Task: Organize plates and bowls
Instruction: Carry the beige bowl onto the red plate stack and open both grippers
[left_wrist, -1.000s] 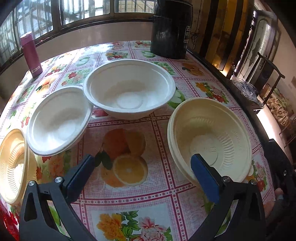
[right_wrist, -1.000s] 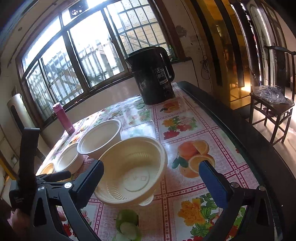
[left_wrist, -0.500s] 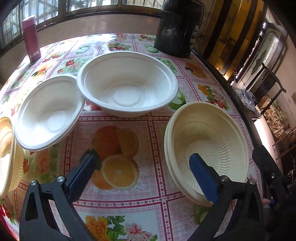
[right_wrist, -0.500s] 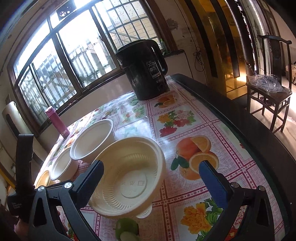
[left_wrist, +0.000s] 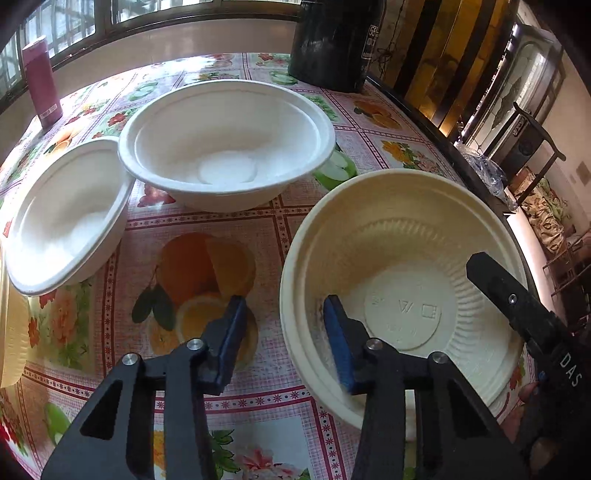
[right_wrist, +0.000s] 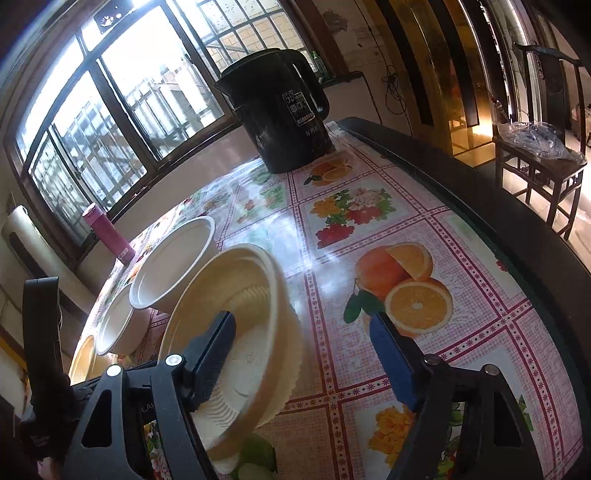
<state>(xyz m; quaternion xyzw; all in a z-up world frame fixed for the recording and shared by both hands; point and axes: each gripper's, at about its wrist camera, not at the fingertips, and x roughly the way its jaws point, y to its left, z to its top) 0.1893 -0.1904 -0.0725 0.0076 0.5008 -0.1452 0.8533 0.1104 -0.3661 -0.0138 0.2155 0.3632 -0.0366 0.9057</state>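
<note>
Where kettle stands, white bowl nearer.

Just ahead of the left gripper: cream bowl of thin matt plastic, ribbed walls, embossed marks on the base. Beyond and to its left, two white bowls of matt, faintly grainy pulp. Beneath, glossy printed tablecloth throwing back window glare; at the far end, shiny black plastic kettle; matt black fingers with blue pads.
</note>
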